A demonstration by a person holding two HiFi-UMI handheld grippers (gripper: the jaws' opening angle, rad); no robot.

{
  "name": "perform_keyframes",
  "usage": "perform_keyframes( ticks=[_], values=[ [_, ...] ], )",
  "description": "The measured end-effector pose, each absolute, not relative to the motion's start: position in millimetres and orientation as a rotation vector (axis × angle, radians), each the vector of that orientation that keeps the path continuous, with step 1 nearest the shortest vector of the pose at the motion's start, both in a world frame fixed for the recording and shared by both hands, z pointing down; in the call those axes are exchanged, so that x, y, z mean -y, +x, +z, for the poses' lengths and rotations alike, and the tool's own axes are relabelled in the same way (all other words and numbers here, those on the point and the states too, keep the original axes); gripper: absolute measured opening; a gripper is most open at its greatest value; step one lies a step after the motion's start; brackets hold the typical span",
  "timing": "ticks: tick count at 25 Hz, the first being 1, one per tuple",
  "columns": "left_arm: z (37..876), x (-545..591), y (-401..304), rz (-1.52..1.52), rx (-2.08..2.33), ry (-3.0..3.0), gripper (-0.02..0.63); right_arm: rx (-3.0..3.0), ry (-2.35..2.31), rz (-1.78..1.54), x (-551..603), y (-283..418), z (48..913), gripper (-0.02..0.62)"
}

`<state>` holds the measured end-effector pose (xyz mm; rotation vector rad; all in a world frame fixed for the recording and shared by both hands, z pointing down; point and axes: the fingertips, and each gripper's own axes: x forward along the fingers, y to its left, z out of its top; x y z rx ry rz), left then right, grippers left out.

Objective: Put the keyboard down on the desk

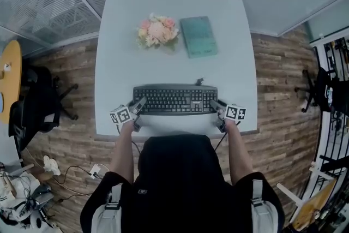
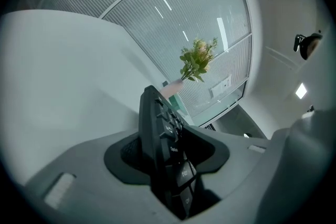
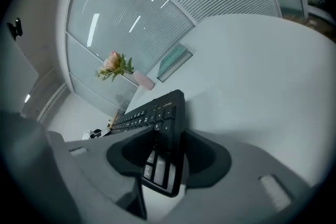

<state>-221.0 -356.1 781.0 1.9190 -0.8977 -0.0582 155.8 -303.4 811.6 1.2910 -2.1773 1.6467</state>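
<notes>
The keyboard (image 1: pixel 174 100) lies flat, by the look of it, on the near part of the desk (image 1: pixel 174 8). Its long axis runs left to right, parallel to the desk's front edge, with the keys facing up. It is well apart from the flowers (image 1: pixel 157 31) and the green book (image 1: pixel 198 36) further back. The left gripper (image 1: pixel 137 106) sits at its left short end and the right gripper (image 1: pixel 217 106) at its right short end. Each points inward along that long axis, so the two face one another across the board. In each gripper view the end of the keyboard stands edge-on between the jaws with dark space showing on either side of it, so I read both pairs of jaws as spread around the ends rather than pinching them. Neither hand is nearer; the hold is symmetrical. Since each end sits inside its gripper's mouth, the way out for both is probably straight outward along the long axis, left hand going left and right hand going right. Any pull toward the person could drag the board off the front edge.
</notes>
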Motion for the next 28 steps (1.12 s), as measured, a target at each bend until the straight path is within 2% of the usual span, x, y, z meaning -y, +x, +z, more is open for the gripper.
perform_keyframes(
  ticks=[20, 28],
  values=[
    [796.9, 358.7, -228.4, 0.185, 1.058, 1.987, 0.255, 2.014, 1.518, 1.397, 305.8, 160.0, 830.6, 0.201],
    [810.2, 352.6, -232.9, 0.353, 1.186, 1.952, 0.284, 1.887, 1.601, 1.14, 310.0, 162.1, 824.9, 0.202]
  ],
)
